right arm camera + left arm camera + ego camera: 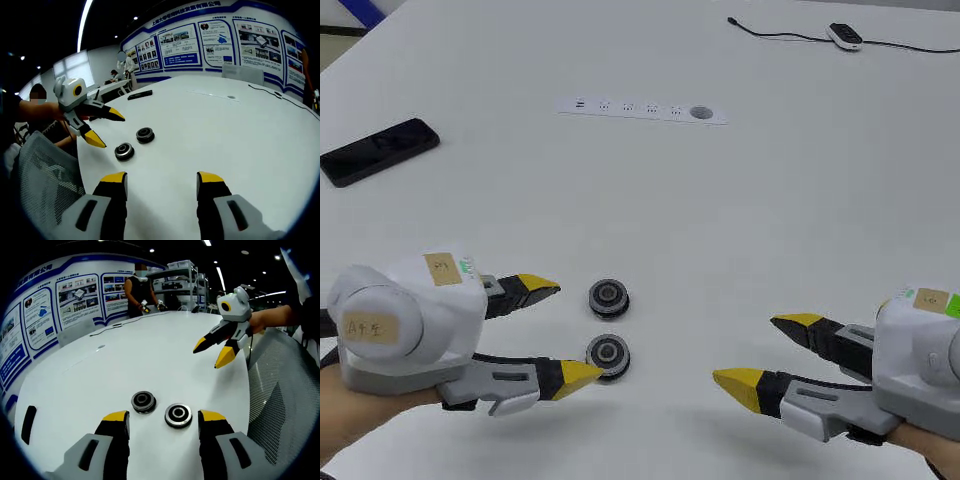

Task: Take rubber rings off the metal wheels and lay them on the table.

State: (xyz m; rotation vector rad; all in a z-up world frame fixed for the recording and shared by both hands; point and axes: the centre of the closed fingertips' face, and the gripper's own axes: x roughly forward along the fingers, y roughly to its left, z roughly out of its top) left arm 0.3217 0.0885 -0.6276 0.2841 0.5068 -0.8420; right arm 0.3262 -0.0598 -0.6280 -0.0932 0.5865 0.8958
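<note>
Close to the near edge of the white bench [770, 200], the left gripper [577, 330] is low and level. Its yellow-tipped jaws are spread wide and hold nothing. The right gripper [745, 349] faces it from the other side, also gaping and empty, and well apart from the work.

Just off the left gripper's lower tip lies the nearer wheel [608, 354], a small round metal wheel with a dark bore. A black rubber ring [591, 355] appears to be seated round its rim. The farther wheel [609, 297], of the same kind, lies just beyond it, near but not touching.

Both wheels lie flat with their bores pointing straight up, so neither has a long axis across the bench. As a pair they line up roughly square to the near edge.

No loose ring lies on the bench, so I judge this to be the approach to the first wheel. The next move probably calls for one gripper to pin the metal body while the other nips the ring's edge and peels it upward along the bore axis. That grip is thin, and the wheel could skate.

Further back are a long white power strip [642, 108] and, towards the left edge, a flat black phone [380, 150]. A small dark corded device [844, 36] sits near the far edge.
</note>
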